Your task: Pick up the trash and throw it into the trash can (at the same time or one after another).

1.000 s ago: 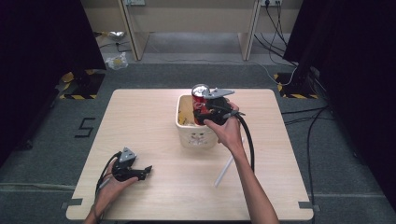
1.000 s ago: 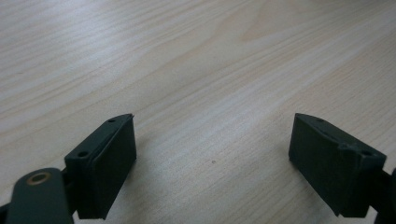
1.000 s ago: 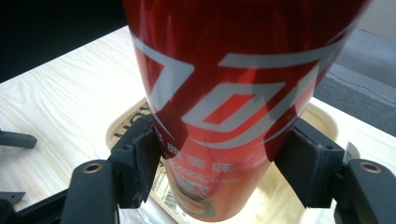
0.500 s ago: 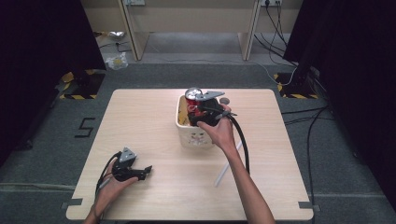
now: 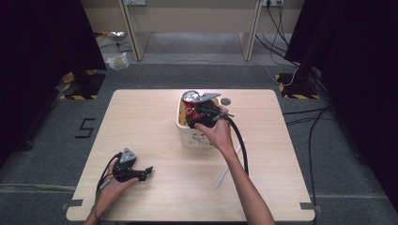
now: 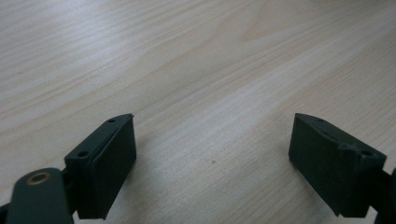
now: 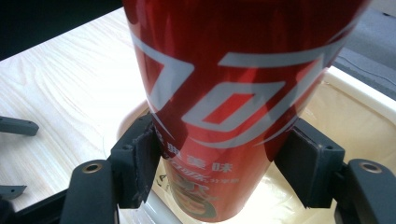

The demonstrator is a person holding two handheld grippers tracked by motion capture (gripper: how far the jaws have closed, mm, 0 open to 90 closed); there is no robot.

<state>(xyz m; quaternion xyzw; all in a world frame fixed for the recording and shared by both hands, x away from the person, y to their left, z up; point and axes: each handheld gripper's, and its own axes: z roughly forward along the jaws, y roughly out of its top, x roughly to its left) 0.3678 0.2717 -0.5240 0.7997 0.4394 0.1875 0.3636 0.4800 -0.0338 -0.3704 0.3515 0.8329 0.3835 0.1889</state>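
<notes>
Your right gripper (image 7: 219, 163) clamped the red can (image 7: 233, 93) above the cream bin (image 5: 195, 138), placement unfinished; your left gripper (image 6: 212, 163) rested wide and empty.

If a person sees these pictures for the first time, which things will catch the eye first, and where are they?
The eye goes first to the red can, clamped between the jaws of the right gripper over the cream bin at the middle of the table. Next comes the left gripper, resting open at the near left of the table with nothing between its jaws. A white stick lies right of the forearm.
</notes>
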